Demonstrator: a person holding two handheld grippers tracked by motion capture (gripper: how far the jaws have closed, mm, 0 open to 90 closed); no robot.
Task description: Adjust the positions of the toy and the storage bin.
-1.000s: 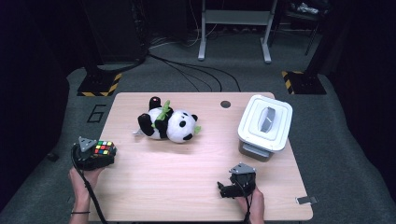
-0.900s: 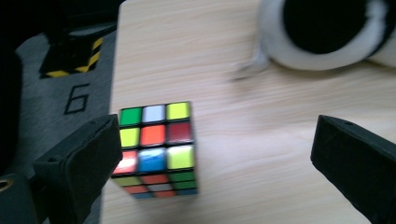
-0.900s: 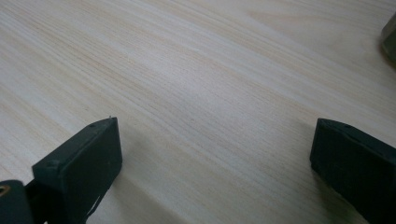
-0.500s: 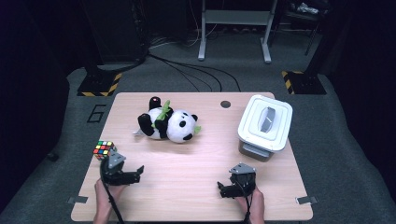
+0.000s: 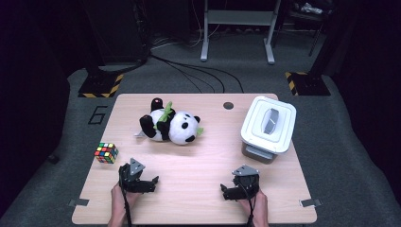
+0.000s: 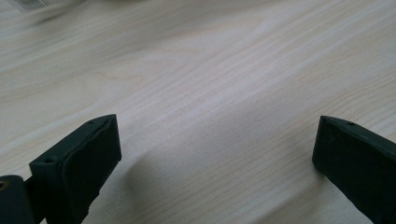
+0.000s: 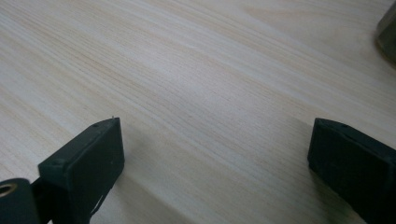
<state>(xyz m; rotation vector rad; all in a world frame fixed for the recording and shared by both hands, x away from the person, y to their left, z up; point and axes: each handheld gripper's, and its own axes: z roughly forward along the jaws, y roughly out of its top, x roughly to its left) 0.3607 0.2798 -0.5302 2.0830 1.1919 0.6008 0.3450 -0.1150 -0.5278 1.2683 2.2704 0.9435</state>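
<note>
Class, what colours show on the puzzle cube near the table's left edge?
The puzzle cube shows red, yellow, green, blue and orange squares on a black frame, best seen in the high view.

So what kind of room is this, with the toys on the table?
Probably a lab or studio for recording, not a home: the light wooden table stands on grey floor with black-and-yellow striped floor blocks, loose black cables and a painted number 6.

Cube [image 5: 106,152] at table [image 5: 198,203] left edge; panda [image 5: 170,126] behind centre; lidded box [image 5: 267,127] right.
</note>
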